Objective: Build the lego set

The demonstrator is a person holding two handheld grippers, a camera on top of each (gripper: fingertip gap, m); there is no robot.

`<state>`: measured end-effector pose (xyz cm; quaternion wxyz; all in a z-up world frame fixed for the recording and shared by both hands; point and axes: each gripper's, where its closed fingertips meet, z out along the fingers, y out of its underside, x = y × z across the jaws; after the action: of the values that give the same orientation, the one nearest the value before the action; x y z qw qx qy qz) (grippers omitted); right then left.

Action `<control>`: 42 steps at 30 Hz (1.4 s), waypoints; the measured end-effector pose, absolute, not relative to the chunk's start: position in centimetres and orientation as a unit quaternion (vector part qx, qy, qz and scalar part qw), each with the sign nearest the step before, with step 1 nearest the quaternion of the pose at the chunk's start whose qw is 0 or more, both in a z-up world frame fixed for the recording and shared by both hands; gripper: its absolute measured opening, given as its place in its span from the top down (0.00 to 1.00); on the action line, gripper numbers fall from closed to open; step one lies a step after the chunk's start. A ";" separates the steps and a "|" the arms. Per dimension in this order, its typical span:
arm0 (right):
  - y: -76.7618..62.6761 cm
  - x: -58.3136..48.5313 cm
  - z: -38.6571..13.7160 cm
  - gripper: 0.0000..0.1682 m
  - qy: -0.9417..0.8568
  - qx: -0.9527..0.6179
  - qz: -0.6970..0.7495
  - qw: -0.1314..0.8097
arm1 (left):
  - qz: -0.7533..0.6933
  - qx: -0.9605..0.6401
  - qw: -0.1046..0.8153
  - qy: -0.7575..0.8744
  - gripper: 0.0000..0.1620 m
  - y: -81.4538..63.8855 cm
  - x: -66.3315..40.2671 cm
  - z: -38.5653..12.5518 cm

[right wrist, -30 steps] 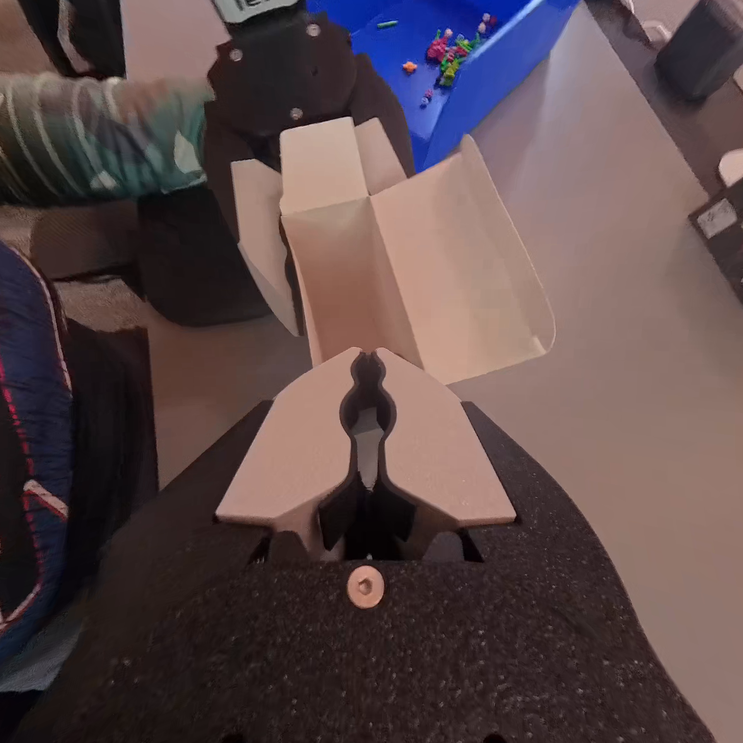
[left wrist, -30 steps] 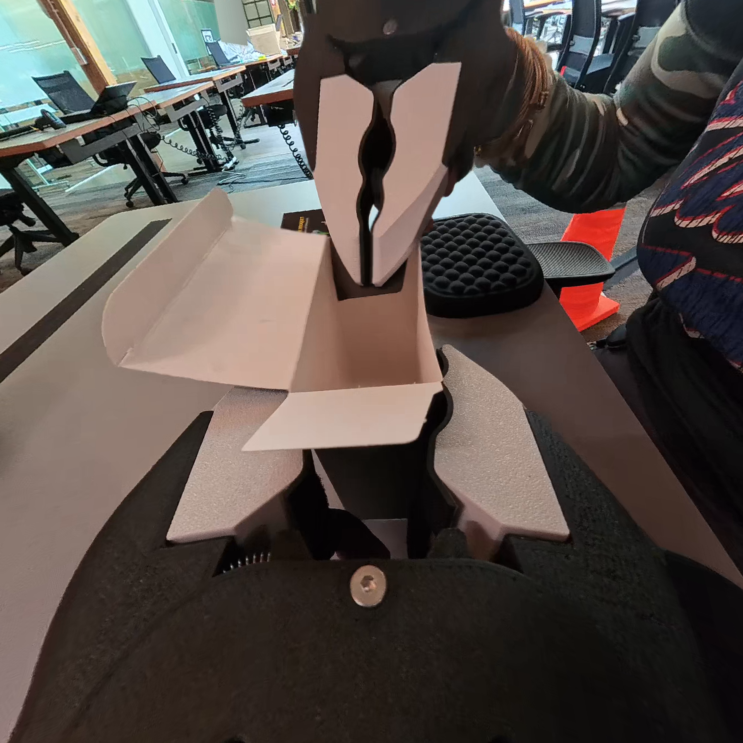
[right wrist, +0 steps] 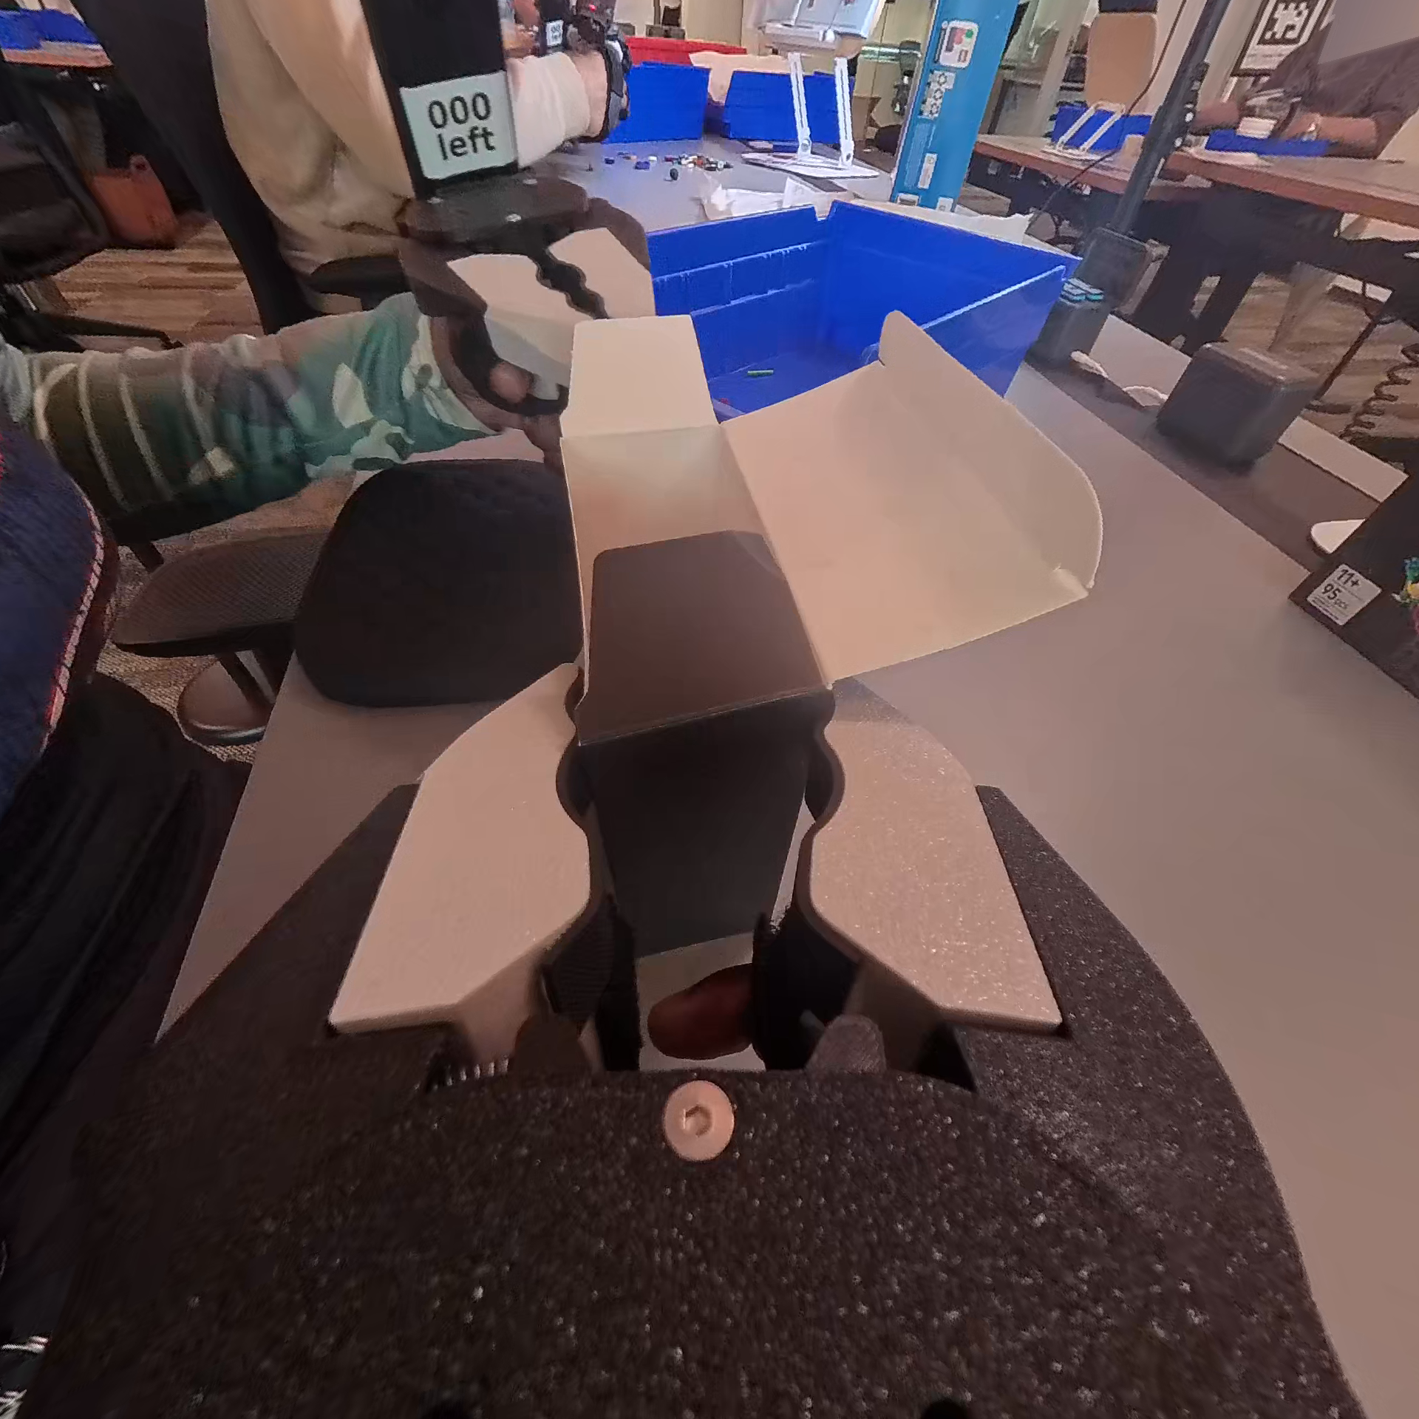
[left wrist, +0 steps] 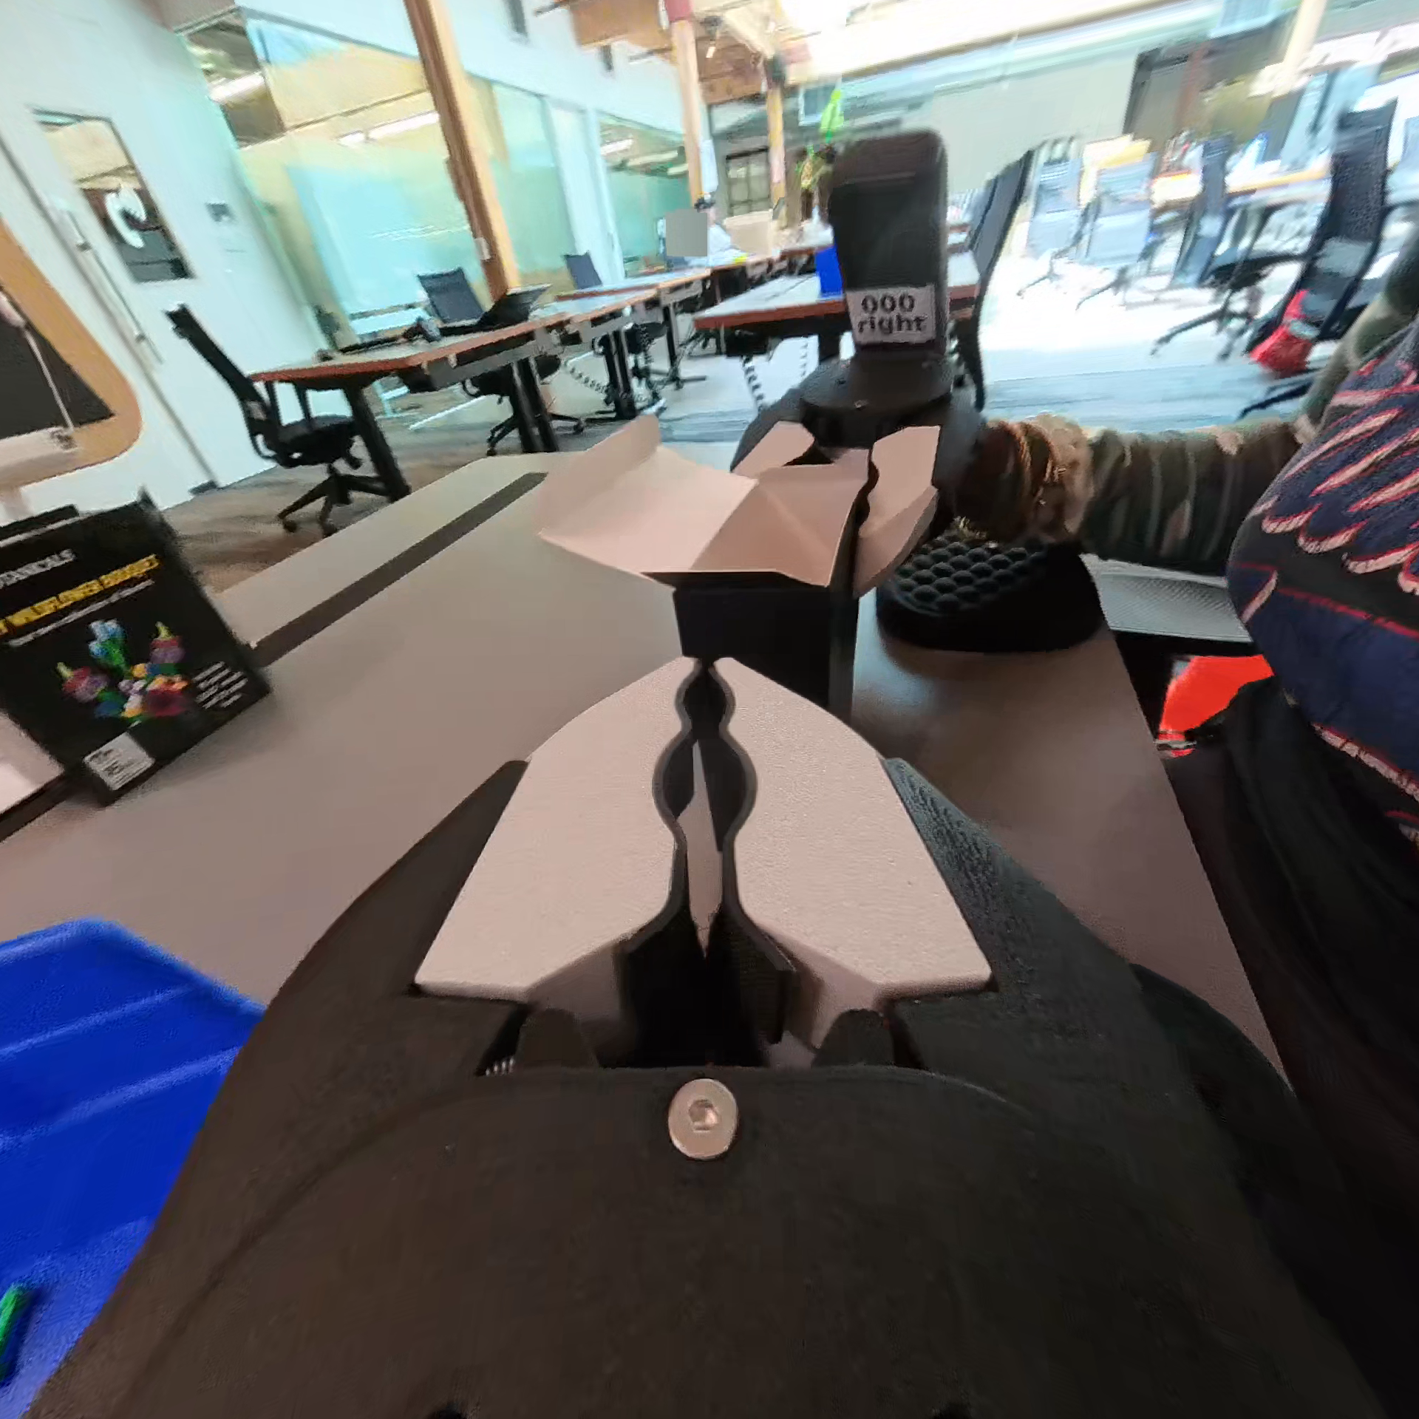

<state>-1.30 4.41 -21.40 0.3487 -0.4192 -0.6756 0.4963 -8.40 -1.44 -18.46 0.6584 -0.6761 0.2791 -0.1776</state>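
Observation:
A black carton (right wrist: 691, 630) with white inner flaps (right wrist: 906, 522) stands open on the grey table (right wrist: 1152, 845). My right gripper (right wrist: 702, 695) is shut on the carton's body, one finger on each side. The carton (left wrist: 756, 637) and the right gripper (left wrist: 845, 476) also show in the left wrist view. My left gripper (left wrist: 702, 669) is shut and empty, a short way in front of the carton and apart from it. It also shows in the right wrist view (right wrist: 572, 288), behind the carton on the left. I cannot see inside the carton.
A blue bin (right wrist: 845, 276) with a small green piece (right wrist: 759, 374) stands behind the carton; it also shows in the left wrist view (left wrist: 100, 1075). A black set box with flower pictures (left wrist: 115, 660) stands at left. A black dimpled pad (left wrist: 983, 583) lies beside the carton. The left gripper's tips are roughly 11 cm from the right gripper's.
My left gripper has let go of the carton, drawn back and shut. My right gripper, earlier shut at the carton's top, now clasps the carton's body.

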 end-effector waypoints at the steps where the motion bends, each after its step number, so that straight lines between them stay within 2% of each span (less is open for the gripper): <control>1: 4.4 -1.3 -21.4 0.68 -0.677 -0.420 0.494 0.349 | -0.165 -0.683 0.655 0.280 1.00 -1.6 -8.4 -18.7; 10: 4.0 -1.6 -21.5 0.68 -0.681 -0.429 0.488 0.336 | -0.049 -0.654 0.683 0.321 1.00 0.9 -6.3 -15.6; 15: 3.4 -1.7 -21.5 0.68 -0.691 -0.420 0.485 0.333 | -0.025 -0.699 0.598 0.392 1.00 2.2 -4.9 -17.9; 21: 3.5 -1.7 -21.5 0.68 -0.686 -0.423 0.489 0.332 | -0.066 -0.740 0.552 0.378 1.00 2.9 -4.0 -18.9; 24: 3.6 -1.8 -21.5 0.68 -0.686 -0.426 0.489 0.330 | -0.044 -0.720 0.576 0.384 0.99 3.1 -4.1 -18.0; 26: 3.7 -1.7 -21.5 0.68 -0.683 -0.427 0.492 0.330 | -0.031 -0.703 0.628 0.333 0.92 3.5 -5.5 -15.9; 29: 3.6 -1.7 -21.5 0.68 -0.684 -0.423 0.492 0.332 | -0.093 -0.700 0.685 0.176 0.87 4.1 -9.3 -13.5; 31: 3.5 -1.6 -21.5 0.68 -0.689 -0.419 0.490 0.332 | -0.147 -0.720 0.671 0.094 0.82 4.8 -11.4 -14.5; 34: 3.6 -1.6 -21.5 0.68 -0.689 -0.420 0.490 0.329 | -0.263 -0.732 0.625 0.068 0.78 5.3 -10.8 -16.6; 38: 4.1 -1.8 -21.5 0.68 -0.677 -0.437 0.491 0.331 | -0.458 -0.663 0.590 0.058 0.79 4.4 -8.3 -14.6; 42: 4.0 -1.8 -21.5 0.68 -0.677 -0.434 0.492 0.333 | -0.467 -0.656 0.586 0.086 0.77 3.8 -7.5 -14.0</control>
<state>-1.76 4.02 -21.51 0.3332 -0.4343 -0.6769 0.4921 -7.52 3.83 -13.95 0.5860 -0.6563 0.0860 -0.4675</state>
